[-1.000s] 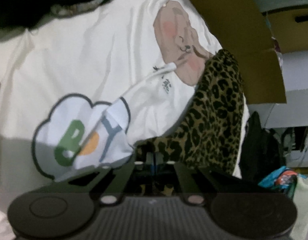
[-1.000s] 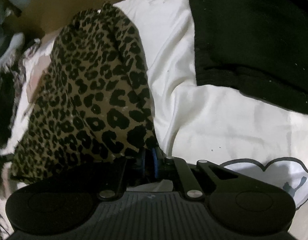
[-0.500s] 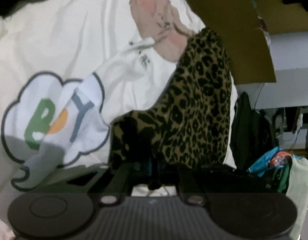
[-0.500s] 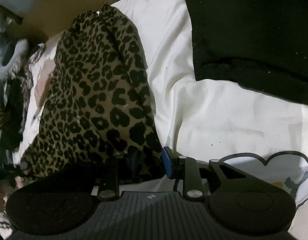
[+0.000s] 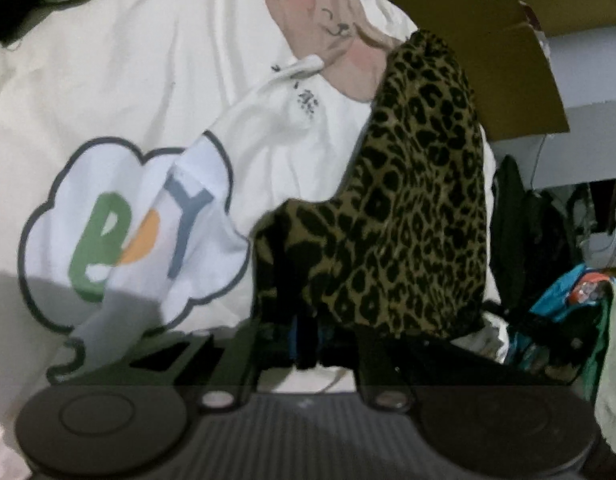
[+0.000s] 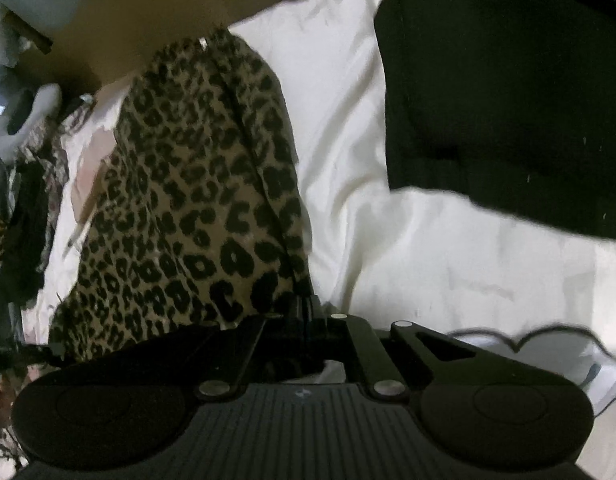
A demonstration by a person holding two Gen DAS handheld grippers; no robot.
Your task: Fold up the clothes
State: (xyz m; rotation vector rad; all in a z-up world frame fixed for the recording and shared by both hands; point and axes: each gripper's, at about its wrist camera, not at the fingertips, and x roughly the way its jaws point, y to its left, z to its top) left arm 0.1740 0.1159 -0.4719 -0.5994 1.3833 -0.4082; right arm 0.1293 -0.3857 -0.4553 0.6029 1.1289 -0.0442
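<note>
The leopard-print garment (image 5: 420, 208) is lying stretched over a white printed bed sheet (image 5: 139, 80), its near edge bunching up at both grippers. The left gripper (image 5: 308, 340) is pinching one corner of that edge, its fingers clenched on the fabric. The right gripper (image 6: 303, 312) is clamping the other corner, jaws closed on the cloth. A cloud-shaped print with coloured letters (image 5: 135, 232) is showing just beside the garment. A black garment (image 6: 508, 92) is resting farther along the sheet, and brown cardboard (image 5: 460, 20) is standing behind.
</note>
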